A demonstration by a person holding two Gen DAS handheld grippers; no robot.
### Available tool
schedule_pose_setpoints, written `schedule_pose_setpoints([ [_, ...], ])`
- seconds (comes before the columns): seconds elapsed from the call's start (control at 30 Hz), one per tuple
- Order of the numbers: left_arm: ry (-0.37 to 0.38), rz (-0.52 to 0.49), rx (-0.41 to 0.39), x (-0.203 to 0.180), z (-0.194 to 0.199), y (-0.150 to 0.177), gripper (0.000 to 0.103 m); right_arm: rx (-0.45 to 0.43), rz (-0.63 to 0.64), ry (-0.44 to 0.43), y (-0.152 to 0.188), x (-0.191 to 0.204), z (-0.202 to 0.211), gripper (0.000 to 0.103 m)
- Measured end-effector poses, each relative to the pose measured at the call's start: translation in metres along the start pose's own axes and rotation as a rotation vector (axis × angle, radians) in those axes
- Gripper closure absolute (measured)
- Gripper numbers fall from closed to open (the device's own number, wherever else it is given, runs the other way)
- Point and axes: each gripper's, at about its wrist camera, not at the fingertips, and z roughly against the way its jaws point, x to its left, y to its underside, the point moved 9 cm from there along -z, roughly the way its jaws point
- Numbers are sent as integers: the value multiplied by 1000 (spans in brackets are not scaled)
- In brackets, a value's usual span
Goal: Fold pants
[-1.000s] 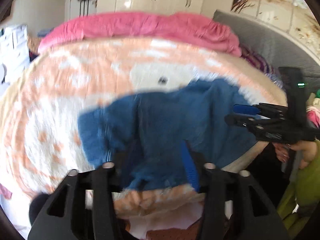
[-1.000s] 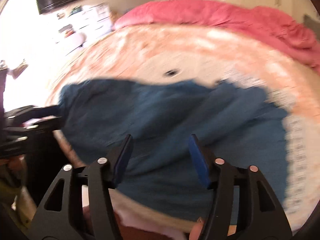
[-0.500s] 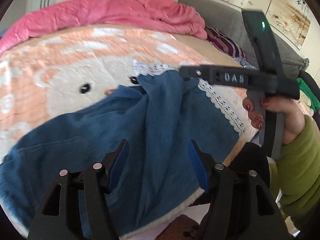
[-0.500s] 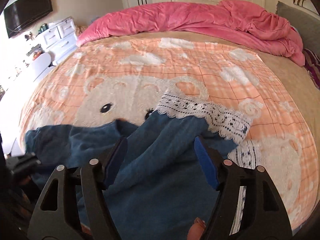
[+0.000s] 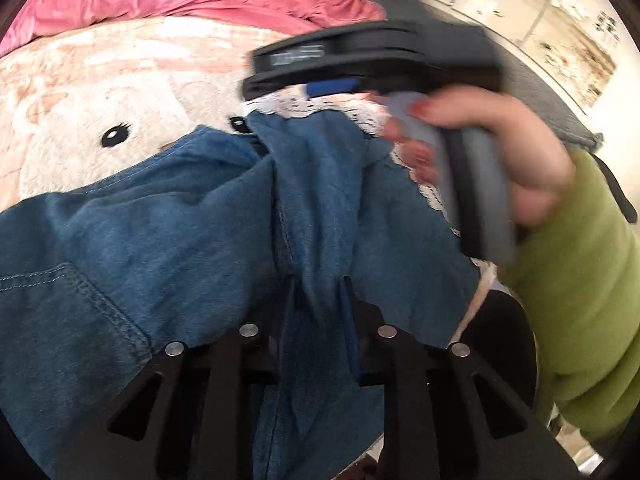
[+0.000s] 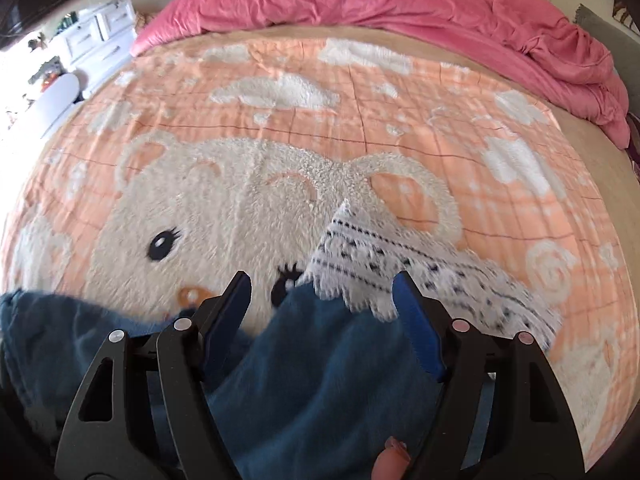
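The left gripper point(image 5: 318, 312) fingers are closing on a ridge of the pants point(image 5: 168, 240) (pinch deep); the right gripper point(image 6: 322, 320) is waiting wide near the lace hem point(image 6: 400, 264) at 12 o'clock

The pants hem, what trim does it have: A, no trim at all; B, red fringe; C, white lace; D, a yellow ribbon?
C: a band of white lace runs along the hem of the blue pants, lying on the bear blanket just ahead of the right gripper.
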Motion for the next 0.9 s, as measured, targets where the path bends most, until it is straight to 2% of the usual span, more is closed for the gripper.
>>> schedule_pose_setpoints([
  [0.13, 27, -56, -1, -14, -1, 4, 82, 53, -22, 56, -8, -6, -28, 37],
  [0.17, 24, -69, -3, -17, 0, 4, 82, 71, -28, 59, -8, -7, -35, 40],
  [0.2, 17, -83, -7, -19, 1, 5, 82, 86, -31, 65, -8, -9, -42, 54],
  [0.23, 14, -89, -10, -19, 1, 5, 82, 90, -31, 80, -7, -13, -47, 62],
  [0.3, 14, -79, -23, -18, 6, 3, 82, 71, -37, 63, -7, -16, -47, 88],
  [0.33, 13, -71, -30, -15, 9, 1, 81, 55, -51, 47, -7, -19, -43, 93],
  [0.53, -7, -33, -50, -2, 12, -4, 80, -60, -137, -1, 0, -38, 7, 96],
  [0.6, -12, -32, -53, -2, 8, -5, 74, -102, -198, -33, 6, -51, 30, 96],
  [0.67, -21, -32, -66, -2, 5, -5, 70, -145, -252, -47, 17, -66, 55, 97],
  [0.87, -62, -84, -92, -9, 1, -8, 70, -234, -381, -60, 55, -105, 109, 98],
  [0.9, -86, -97, -111, -9, 3, -10, 62, -248, -404, -53, 65, -112, 117, 98],
])
